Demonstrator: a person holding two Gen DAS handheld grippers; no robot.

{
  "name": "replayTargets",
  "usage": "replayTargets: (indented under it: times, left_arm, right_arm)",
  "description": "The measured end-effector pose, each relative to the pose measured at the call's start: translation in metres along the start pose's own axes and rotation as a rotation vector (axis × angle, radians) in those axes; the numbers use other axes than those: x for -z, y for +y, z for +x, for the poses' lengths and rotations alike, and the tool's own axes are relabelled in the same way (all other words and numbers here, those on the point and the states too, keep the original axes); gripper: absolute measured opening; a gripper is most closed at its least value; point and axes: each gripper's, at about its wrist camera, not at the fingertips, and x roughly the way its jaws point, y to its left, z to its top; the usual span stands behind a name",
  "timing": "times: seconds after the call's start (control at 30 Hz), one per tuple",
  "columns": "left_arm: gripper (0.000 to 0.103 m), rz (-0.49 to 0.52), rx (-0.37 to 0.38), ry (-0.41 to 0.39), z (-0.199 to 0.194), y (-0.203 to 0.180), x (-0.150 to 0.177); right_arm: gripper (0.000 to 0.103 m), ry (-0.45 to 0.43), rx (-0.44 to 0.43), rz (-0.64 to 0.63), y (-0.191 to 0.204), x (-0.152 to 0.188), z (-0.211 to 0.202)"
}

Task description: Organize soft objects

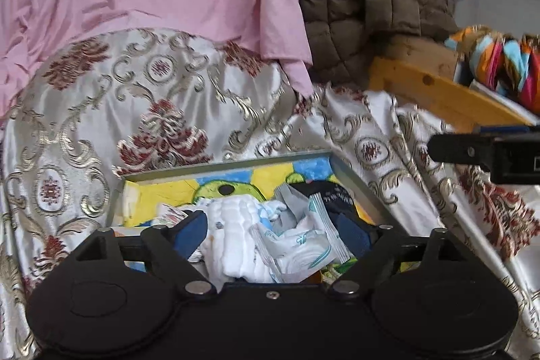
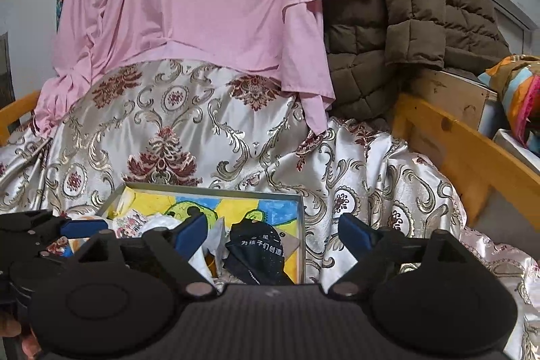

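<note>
Now the soft things, a white quilted cloth [image 1: 233, 235] and a dark pouch [image 2: 260, 253], lie in the shallow box [image 1: 357, 188] on the patterned cover [image 2: 209, 137]. My left gripper [image 1: 275, 233] and right gripper [image 2: 273, 230] gape, holding nothing; I'd lift clear before reaching again. Both frames hide the box's near edge.

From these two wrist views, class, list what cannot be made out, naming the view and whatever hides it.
- Shallow grey box with yellow-and-blue cartoon lining: near end hidden by the left gripper body, left wrist view.
- Right gripper: cut off by the right edge, left wrist view.
- Dark blue packet with white lettering: lower part behind the gripper body, right wrist view.
- Striped orange-and-blue cloth: blurred, cut off.
</note>
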Motion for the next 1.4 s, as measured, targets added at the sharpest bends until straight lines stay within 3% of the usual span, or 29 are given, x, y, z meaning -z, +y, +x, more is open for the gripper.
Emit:
replayTargets:
  times: [0.4,0.93,1.4]
  left_arm:
    - [0.095,-0.065,-0.043,-0.114,-0.084,0.011,0.01]
    - [0.102,-0.102,-0.089,-0.161,-0.19,0.003,0.058]
    - [0.102,-0.117,-0.139,-0.185,-0.248,0.0,0.097]
  right_arm:
    - [0.097,-0.061,-0.001,0.006,0.006,0.012,-0.059]
    - [0.103,-0.086,-0.002,0.015,0.033,0.061,-0.148]
    - [0.103,-0.102,-0.003,0.051,0.05,0.092,-0.205]
